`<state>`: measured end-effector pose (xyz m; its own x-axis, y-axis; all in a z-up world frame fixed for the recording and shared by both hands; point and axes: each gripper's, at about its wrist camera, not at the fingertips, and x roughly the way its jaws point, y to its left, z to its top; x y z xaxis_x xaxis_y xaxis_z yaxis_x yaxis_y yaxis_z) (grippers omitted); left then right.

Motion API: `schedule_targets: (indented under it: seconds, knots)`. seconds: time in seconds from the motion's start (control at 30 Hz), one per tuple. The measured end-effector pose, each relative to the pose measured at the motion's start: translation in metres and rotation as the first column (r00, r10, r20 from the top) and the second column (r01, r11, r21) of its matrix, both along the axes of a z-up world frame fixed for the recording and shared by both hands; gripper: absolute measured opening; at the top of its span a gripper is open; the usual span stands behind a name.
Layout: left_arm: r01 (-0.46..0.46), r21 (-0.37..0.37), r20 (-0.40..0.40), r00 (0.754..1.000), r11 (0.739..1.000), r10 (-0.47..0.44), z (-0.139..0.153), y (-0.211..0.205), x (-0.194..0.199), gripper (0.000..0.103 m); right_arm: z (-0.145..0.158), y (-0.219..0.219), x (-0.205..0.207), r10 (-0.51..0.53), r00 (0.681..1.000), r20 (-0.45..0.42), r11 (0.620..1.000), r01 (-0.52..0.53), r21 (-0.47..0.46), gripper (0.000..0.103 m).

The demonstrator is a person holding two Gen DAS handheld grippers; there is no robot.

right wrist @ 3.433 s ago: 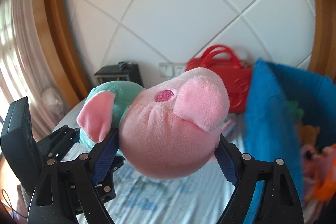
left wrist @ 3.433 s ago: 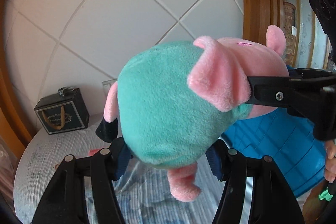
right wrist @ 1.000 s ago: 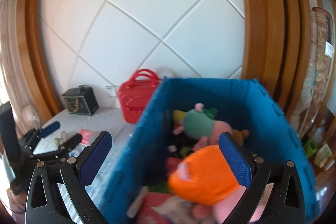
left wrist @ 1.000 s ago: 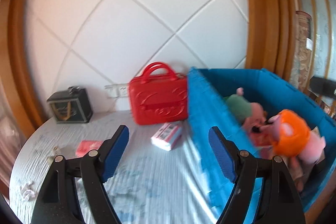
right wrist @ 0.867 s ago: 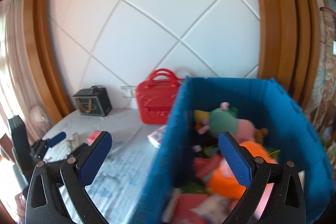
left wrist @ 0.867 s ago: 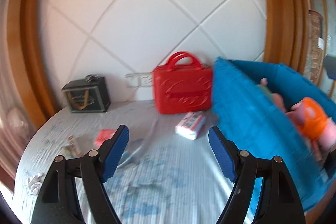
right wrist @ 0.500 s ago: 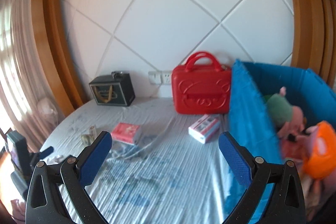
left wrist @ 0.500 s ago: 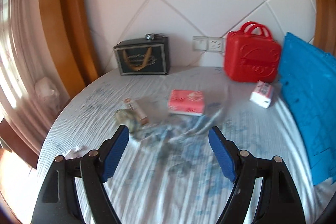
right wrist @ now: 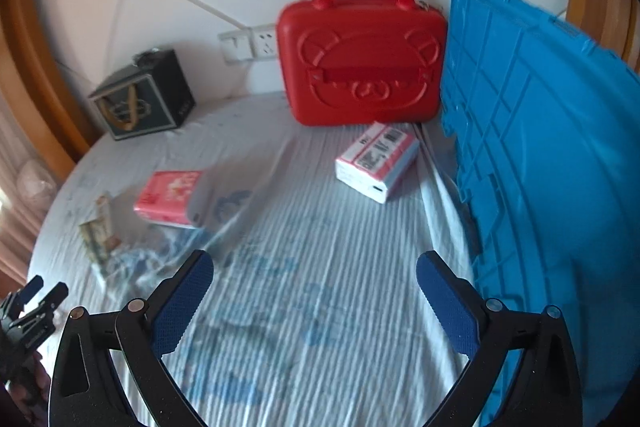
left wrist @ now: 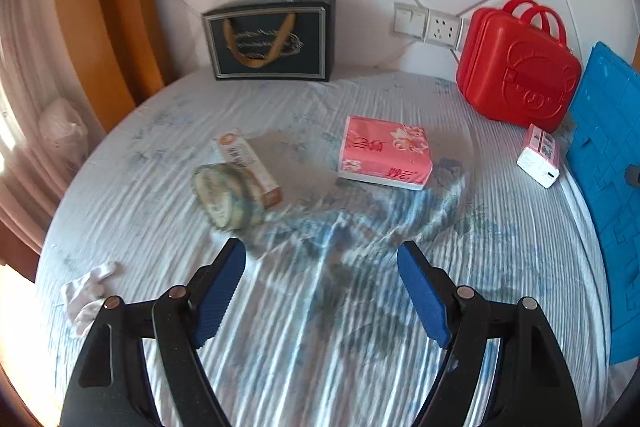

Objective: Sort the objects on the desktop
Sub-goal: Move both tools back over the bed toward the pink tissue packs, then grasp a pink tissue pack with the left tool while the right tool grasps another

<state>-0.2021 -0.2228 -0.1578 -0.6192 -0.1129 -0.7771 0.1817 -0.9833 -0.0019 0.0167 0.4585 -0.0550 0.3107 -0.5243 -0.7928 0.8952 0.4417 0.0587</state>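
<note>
White quilted wall panels and an orange wooden frame back a round table (left wrist: 360,367) covered in a wrinkled, blue-striped white cloth. Both tools tilt steeply down toward it. The left tool (left wrist: 320,291) has its blue-padded jaws spread wide with nothing between them, above bare cloth. The right tool (right wrist: 314,297) is likewise wide and empty, just beside the blue crate (right wrist: 540,155) at the table's right edge.

Ahead of the left tool lies a pink tissue pack (left wrist: 384,153) printed with flowers, lying flat. To its left, a long orange-and-white box (left wrist: 248,167) rests against a round patterned tin (left wrist: 224,197) on its side. A small pink-and-white box (right wrist: 376,161) with a barcode sits near the crate, in front of an upright red case (right wrist: 360,67) embossed with a bear face. A dark gift bag (left wrist: 272,39) stands against the wall, and a crumpled white cloth (left wrist: 90,293) lies near the table's left rim.
</note>
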Motion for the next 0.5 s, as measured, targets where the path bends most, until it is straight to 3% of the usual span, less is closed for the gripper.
schedule_targets:
  seconds: [0.1,0.27,0.43,0.5]
  knots:
    - [0.037,-0.011,0.031,0.999,0.999,-0.037,-0.015,0.020,-0.047,0.078,-0.028,-0.036,0.006,-0.041,0.999,-0.026,0.998,0.042,0.036,0.103]
    - [0.090,0.054,0.052,0.994,0.994,-0.093,-0.031,0.053,-0.134,0.078,-0.069,-0.103,0.020,-0.115,0.992,-0.056,0.989,0.119,0.086,0.103]
    - [0.053,-0.124,0.139,0.990,0.991,-0.035,-0.069,0.078,-0.207,0.078,-0.101,-0.174,0.029,-0.228,0.969,-0.094,0.966,0.237,0.105,0.103]
    - [0.071,-0.160,0.190,0.981,0.985,-0.040,-0.085,0.079,-0.224,0.078,-0.117,-0.202,0.032,-0.286,0.950,-0.122,0.947,0.300,0.115,0.103]
